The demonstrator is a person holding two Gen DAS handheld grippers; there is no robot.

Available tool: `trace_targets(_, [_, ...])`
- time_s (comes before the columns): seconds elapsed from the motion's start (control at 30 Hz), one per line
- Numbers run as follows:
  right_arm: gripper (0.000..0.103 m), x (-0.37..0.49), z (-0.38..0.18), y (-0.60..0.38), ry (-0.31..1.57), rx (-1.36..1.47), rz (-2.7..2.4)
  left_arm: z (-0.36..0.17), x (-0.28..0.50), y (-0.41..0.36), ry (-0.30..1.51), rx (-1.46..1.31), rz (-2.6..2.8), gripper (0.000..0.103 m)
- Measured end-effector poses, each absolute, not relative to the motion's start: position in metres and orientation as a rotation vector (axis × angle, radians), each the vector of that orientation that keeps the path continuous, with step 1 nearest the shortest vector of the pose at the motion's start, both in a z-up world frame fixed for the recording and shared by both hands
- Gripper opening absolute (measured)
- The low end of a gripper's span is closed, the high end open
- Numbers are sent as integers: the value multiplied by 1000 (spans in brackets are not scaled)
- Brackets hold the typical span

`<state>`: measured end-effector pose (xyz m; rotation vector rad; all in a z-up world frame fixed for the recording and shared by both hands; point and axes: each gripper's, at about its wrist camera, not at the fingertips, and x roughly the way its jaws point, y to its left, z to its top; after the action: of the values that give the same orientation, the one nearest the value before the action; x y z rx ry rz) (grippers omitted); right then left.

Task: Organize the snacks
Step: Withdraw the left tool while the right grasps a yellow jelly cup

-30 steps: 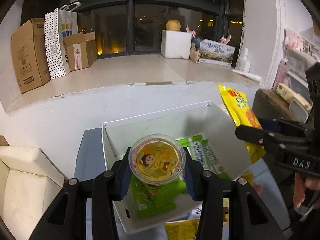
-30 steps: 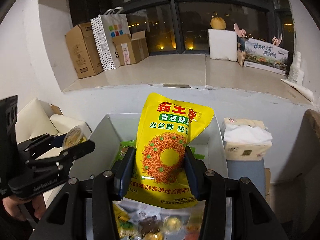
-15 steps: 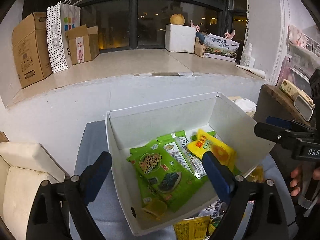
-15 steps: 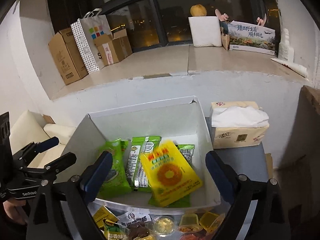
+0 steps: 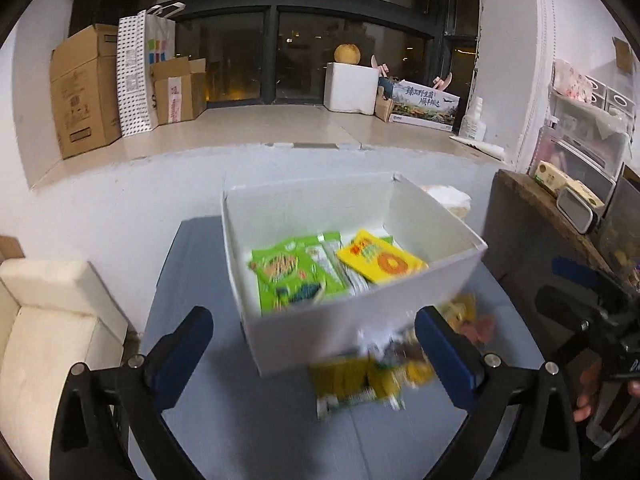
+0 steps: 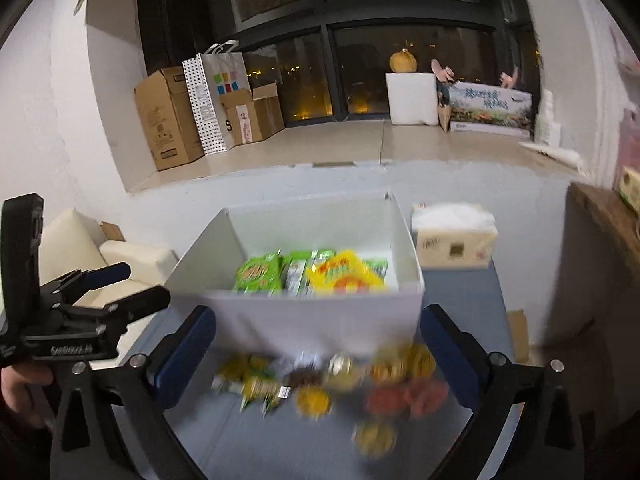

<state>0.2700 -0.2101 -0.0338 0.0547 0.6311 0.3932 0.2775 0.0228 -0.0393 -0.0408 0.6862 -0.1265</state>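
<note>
A white box (image 5: 360, 320) stands on the blue table (image 5: 192, 264). Inside it lie green snack packs (image 5: 292, 276) and a yellow bag (image 5: 380, 260). The right wrist view shows the same box (image 6: 312, 320), green packs (image 6: 258, 274) and yellow bag (image 6: 344, 276). Loose snacks (image 5: 372, 376) lie blurred in front of the box, among them small cups (image 6: 340, 384). My left gripper (image 5: 312, 316) hangs short of the box, its jaws opening wide and nothing between them. My right gripper (image 6: 317, 315) is over the loose pile, its jaws likewise opening and empty.
A tissue pack (image 6: 454, 240) sits to the right of the box. Left of the table is a cream cushioned seat (image 5: 48, 320). A dark wooden shelf (image 5: 540, 200) stands at the right. Cardboard boxes (image 5: 84, 88) line the window ledge behind.
The left gripper let go of the jelly cup and the right let go of the yellow bag, which now lies in the box. Both opened wide and drew back from the box.
</note>
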Motion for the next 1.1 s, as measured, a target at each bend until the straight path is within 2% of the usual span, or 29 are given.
trace_targets(0.2, [103, 214, -66, -226, 668, 14, 361, -58, 221, 12, 710, -43, -123, 103])
trace_targets(0.37, [103, 199, -98, -239, 739, 37, 351, -73, 188, 6, 734, -71, -137, 103])
trace_targets(0.93, [103, 278, -163, -240, 832, 75, 253, -100, 175, 27, 799, -117, -99, 103])
trace_targets(0.97, [97, 279, -165, -240, 829, 72, 255, -102, 177, 28, 804, -122, -101, 103])
trace_targets(1.03, [76, 285, -173, -239, 860, 56, 248, -105, 180, 29, 810, -123, -101, 103])
trace_targets(1.1, [50, 288, -174, -242, 868, 67, 253, -110, 184, 28, 818, -123, -100, 103])
